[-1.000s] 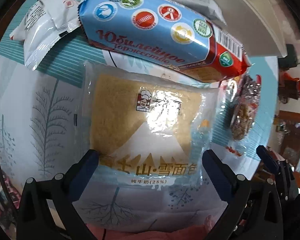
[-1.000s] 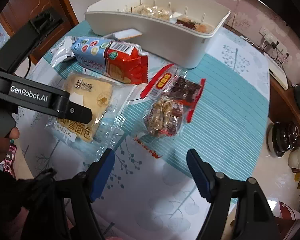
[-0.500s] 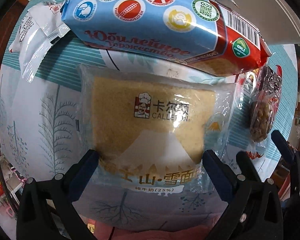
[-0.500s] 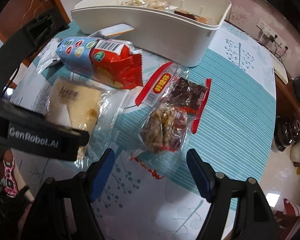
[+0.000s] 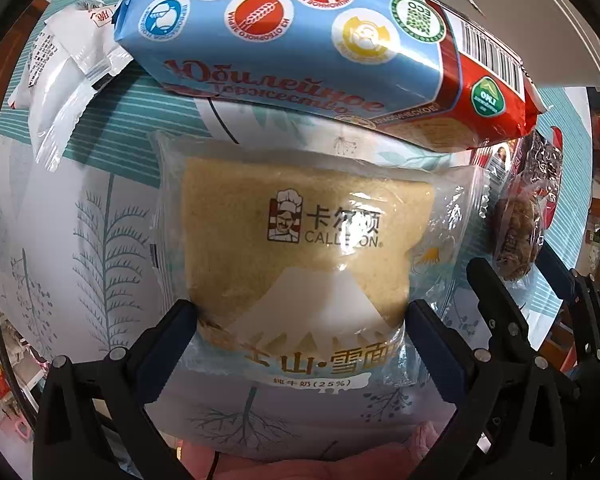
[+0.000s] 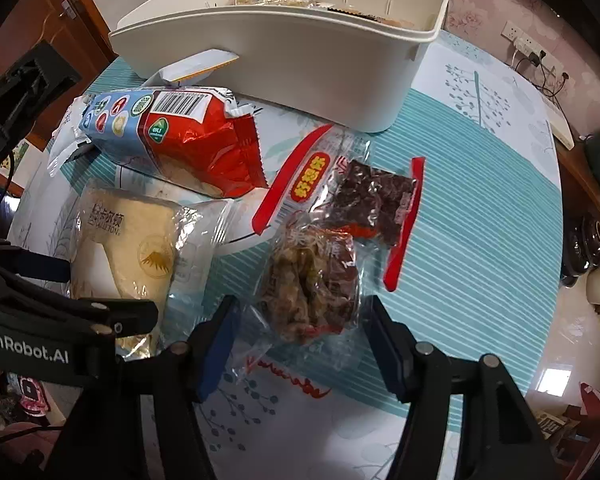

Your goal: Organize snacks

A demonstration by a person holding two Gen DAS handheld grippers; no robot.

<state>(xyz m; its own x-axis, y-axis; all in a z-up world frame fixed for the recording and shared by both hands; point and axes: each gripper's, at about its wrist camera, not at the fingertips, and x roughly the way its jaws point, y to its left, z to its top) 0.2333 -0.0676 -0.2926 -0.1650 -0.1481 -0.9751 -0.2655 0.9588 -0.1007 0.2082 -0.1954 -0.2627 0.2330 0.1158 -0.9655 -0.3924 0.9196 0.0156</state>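
Flat, square bread pack [image 5: 300, 248], crinkly clear film, lies print toward the near edge between the left gripper's [image 5: 300, 320] touching pads, while the right gripper [image 6: 300, 332] closes around a lumpy nut bag [image 6: 308, 280].

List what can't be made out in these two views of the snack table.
- White bin contents: right wrist view, mostly hidden behind its front wall.
- White packet: left wrist view, print too small and distorted at the edge.
- Bread pack: right wrist view, lower end hidden by the left hand-held gripper.
- Nut snack bag: left wrist view, squeezed at the edge.
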